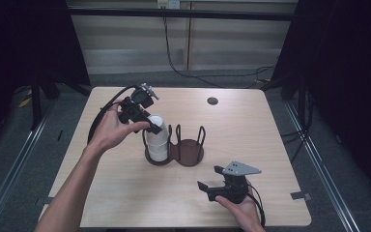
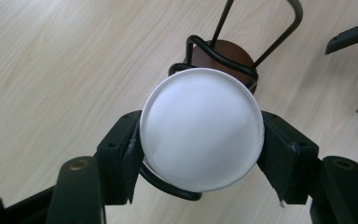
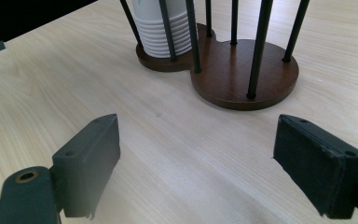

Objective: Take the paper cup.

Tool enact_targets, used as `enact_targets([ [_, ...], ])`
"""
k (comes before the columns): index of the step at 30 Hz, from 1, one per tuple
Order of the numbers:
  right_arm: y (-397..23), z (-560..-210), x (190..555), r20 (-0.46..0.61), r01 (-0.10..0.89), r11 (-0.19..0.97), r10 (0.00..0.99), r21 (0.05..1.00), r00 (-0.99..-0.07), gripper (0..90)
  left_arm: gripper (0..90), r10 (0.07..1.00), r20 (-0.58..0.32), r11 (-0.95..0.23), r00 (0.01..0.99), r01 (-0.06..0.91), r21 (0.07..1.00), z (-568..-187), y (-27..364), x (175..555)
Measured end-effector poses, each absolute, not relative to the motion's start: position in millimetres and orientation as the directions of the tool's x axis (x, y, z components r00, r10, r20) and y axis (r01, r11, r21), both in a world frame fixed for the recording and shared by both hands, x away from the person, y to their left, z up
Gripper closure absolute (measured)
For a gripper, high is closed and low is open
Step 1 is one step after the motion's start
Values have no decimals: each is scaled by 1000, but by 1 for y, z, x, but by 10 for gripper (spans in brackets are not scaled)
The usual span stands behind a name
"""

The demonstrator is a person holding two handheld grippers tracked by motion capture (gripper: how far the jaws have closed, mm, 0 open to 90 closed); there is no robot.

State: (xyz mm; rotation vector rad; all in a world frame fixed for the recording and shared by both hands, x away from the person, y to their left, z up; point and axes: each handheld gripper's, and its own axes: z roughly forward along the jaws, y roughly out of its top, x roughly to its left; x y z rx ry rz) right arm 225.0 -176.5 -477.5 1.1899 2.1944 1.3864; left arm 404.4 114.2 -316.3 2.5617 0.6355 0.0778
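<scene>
White cup [image 2: 202, 129], base toward me, sits clamped in my left gripper [image 1: 150, 126] atop the stack [image 1: 157, 145] in the rack [image 1: 188, 153], hiding it; no print readable. Right gripper [image 1: 211, 180] gapes empty.

Matt white paper cup [image 2: 203, 128], dark wood holder base [image 3: 261, 74], pale woodgrain table [image 1: 251, 125]

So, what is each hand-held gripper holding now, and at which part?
The left hand-held gripper clamps the top white cup of the stack by its sides, near the closed end. The right hand-held gripper holds nothing.
</scene>
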Motion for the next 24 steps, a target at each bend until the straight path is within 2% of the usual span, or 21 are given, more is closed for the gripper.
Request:
enact_targets([
  [24,-176,-478,225,177,491,203,763,847,-621,143,364,458,-68,-751,887,426,504,-303,123,405],
])
